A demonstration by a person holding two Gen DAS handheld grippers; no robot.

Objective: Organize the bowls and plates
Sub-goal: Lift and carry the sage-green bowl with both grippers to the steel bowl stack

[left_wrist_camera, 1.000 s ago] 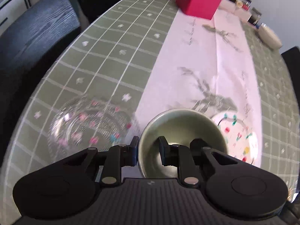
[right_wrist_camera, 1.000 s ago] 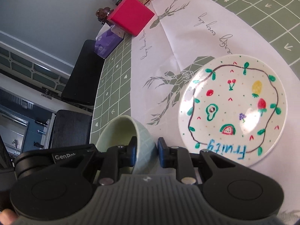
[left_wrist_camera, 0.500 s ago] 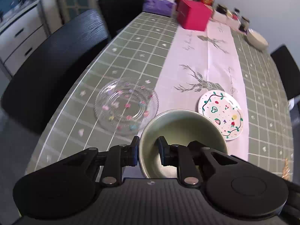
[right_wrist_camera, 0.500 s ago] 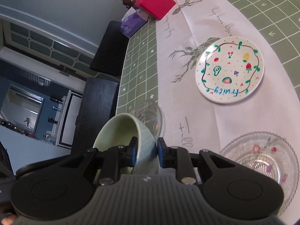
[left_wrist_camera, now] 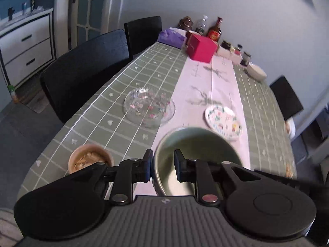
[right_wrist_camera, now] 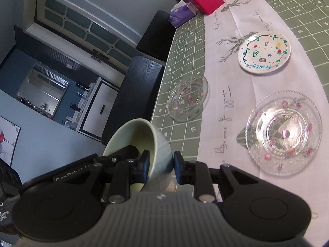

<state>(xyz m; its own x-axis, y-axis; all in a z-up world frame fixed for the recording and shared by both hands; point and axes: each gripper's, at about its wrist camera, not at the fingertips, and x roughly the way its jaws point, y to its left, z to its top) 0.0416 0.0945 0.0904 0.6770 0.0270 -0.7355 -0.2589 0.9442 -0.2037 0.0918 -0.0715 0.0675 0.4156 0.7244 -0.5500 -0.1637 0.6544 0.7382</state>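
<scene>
Green bowl point(left_wrist_camera: 197, 144) between both grippers' jaws, above table point(left_wrist_camera: 123, 78)

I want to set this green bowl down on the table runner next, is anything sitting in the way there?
Partly. On the runner lie the painted "Fruity" plate and a clear glass plate nearer the green bowl. A second glass plate overlaps its left edge. The stretch between them looks bare.

"Fruity" in blue on painted plate point(right_wrist_camera: 264, 52); cursive script on table runner point(right_wrist_camera: 226, 111) probably illegible.
</scene>
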